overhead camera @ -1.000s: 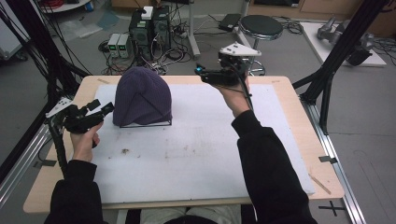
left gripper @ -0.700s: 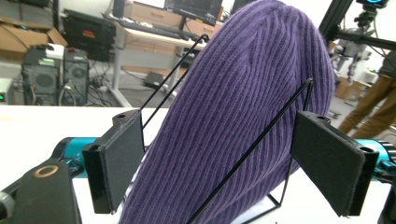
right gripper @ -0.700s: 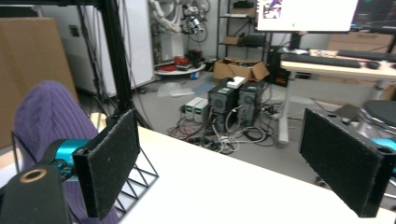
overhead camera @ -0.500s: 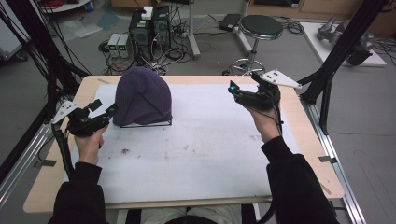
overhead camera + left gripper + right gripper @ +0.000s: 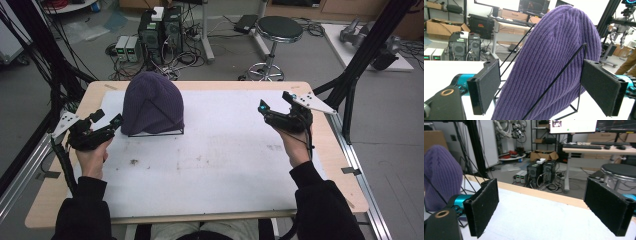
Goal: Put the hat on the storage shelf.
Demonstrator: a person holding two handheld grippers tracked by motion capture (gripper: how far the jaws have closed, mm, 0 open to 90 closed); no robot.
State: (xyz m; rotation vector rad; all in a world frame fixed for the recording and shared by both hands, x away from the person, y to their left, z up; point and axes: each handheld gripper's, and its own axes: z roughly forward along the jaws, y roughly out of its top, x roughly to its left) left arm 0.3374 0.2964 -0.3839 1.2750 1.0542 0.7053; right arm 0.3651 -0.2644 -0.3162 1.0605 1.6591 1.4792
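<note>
A purple knit beanie (image 5: 151, 104) is pulled over a black wire stand (image 5: 155, 133) at the back left of the white table top (image 5: 215, 165). My left gripper (image 5: 106, 121) hovers just left of the beanie, open, its jaws pointing at it. In the left gripper view the beanie (image 5: 554, 62) and the stand's wires (image 5: 559, 82) rise between and beyond the open pads (image 5: 486, 87). My right gripper (image 5: 276, 102) is held open above the table's right side, well away from the beanie (image 5: 439, 175), with nothing between its pads (image 5: 484, 205).
The wooden table edge (image 5: 200, 85) runs along the back. Behind it on the floor stand computer towers (image 5: 160, 30) with cables and a round stool (image 5: 277, 30). Black frame struts (image 5: 365, 55) rise at the right and left of the table.
My right gripper has swung from the table's back centre near the beanie over to the right side and come lower. The left gripper has barely moved.
</note>
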